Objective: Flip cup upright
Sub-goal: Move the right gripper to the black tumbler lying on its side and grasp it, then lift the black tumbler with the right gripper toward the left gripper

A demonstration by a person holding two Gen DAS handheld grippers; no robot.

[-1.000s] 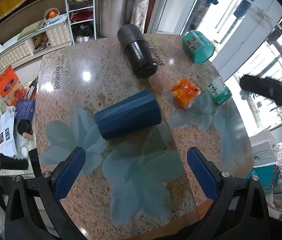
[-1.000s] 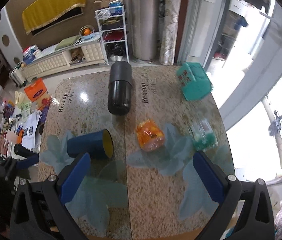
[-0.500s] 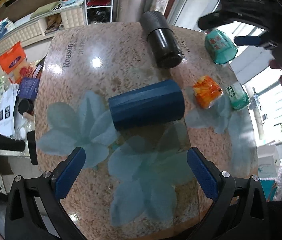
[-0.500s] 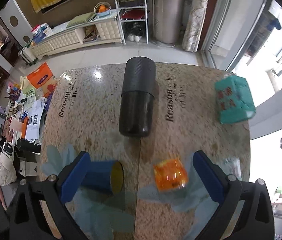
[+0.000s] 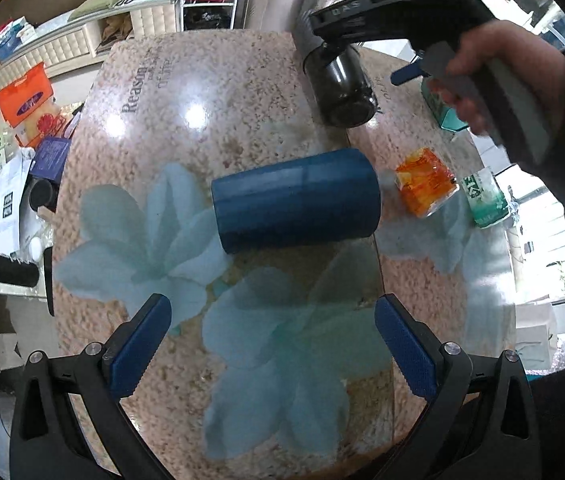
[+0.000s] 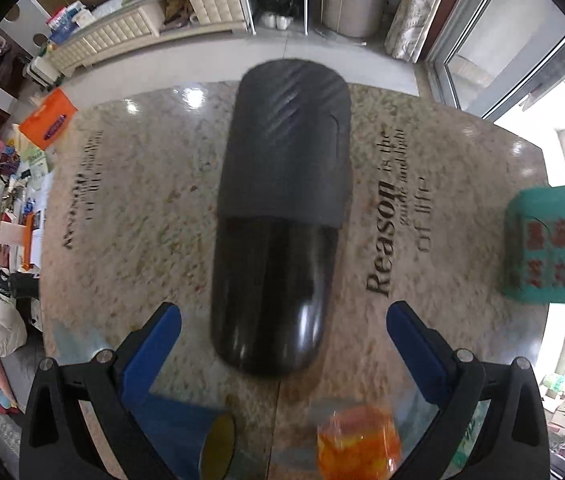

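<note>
The right gripper [image 6: 282,344], jaws wide and empty, straddles the black cup [image 6: 282,216], apparently lengthwise; the left gripper [image 5: 274,336] hangs open, empty.

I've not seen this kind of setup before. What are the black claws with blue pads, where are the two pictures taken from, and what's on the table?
No robot here: a person holds a two-finger gripper in each hand, with a fisheye camera on each looking along its fingers. In the left wrist view, the left gripper is open above a blue cup lying on its side on the granite table. The person's right hand holding the other tool shows at top right. In the right wrist view, the right gripper is open, hovering over a black cylinder flask, also lying down. Nearby lie an orange packet, a teal box and a small green-and-white packet. Nothing is held.
</note>
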